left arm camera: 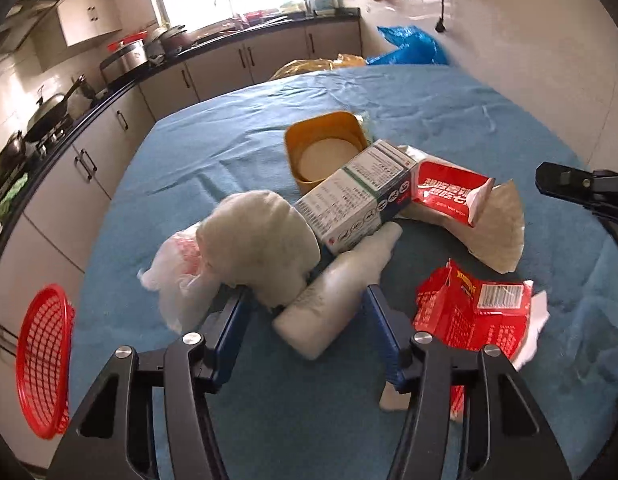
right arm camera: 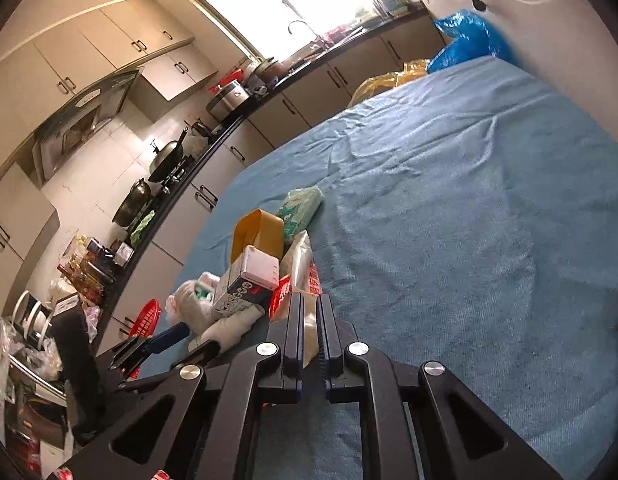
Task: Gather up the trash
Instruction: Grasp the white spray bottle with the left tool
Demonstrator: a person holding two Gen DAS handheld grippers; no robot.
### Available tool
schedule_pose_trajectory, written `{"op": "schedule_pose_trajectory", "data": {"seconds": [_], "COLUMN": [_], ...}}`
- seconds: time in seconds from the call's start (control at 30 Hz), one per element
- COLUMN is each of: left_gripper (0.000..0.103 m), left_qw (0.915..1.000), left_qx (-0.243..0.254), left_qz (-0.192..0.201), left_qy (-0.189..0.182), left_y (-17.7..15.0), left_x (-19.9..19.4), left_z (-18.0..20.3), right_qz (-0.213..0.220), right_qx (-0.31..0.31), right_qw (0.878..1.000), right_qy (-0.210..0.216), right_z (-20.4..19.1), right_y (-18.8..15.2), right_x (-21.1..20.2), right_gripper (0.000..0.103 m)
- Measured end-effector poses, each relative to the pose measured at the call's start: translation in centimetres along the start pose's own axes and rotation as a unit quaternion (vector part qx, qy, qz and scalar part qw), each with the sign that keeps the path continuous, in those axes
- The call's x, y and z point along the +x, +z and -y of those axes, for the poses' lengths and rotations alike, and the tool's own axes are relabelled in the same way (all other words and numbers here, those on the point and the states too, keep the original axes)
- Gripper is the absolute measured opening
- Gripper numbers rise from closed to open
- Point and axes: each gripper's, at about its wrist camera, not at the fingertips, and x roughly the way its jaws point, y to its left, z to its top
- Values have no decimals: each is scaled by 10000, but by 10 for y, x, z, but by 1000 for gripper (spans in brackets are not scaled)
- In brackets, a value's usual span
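Note:
A pile of trash lies on the blue-covered table. My left gripper is open, its blue pads on either side of a white bottle that lies flat; a gap shows on the left side. Against the left pad sit a crumpled beige bag and a white plastic bag. Behind are a white-green carton, a yellow tub, a red wipes pack, a beige paper and a torn red wrapper. My right gripper is shut; beige paper shows in its slit, pinched or not I cannot tell.
A red basket hangs past the table's left edge. A green tissue pack lies behind the yellow tub. A kitchen counter with pots runs along the left. Blue and yellow bags sit beyond the far edge.

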Motion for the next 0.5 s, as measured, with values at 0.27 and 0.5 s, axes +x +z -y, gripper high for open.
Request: {"op": "schedule_pose_trajectory", "data": {"seconds": [0.27,0.5], "left_gripper": [54,29], "left_qw": [10000,9969], "left_qx": [-25,-578], "left_qz": [-32,156], "left_qy": [-76,-508], "left_y": [-2,-27], "left_x": [19,1], "left_z": [8,-18], "right_qz": [-102,-193], "right_qx": [-151,-457], "right_qw": [9998,9983], "right_qy": [-110,-310], "right_z": [-5,-21], "right_y": [-1,1], "right_x": [8,13], "right_gripper": [28,47]}}
